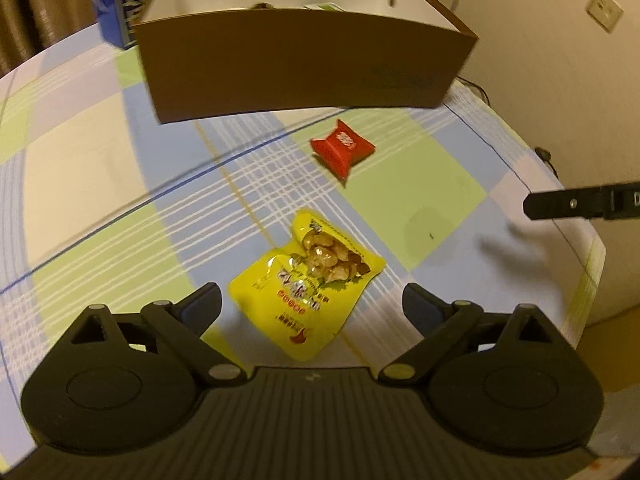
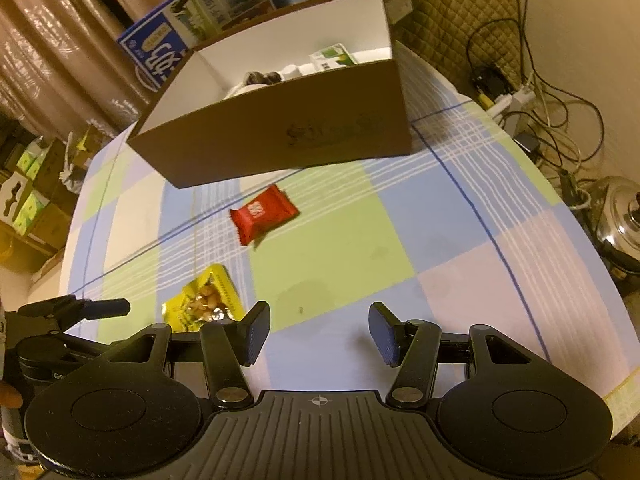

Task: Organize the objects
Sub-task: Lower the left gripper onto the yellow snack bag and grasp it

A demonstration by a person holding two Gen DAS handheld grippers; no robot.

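Yellow foil snack packet (image 1: 306,286) lies flat between your left gripper's (image 1: 312,308) spread fingers, long axis running seven to one o'clock; right gripper (image 2: 320,334) gapes empty.

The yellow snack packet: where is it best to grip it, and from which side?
The yellow plastic snack packet lies flat on the checked tablecloth, directly ahead of the open left tool. Probably pinch its raised, crinkled near edge, approaching low from the front.
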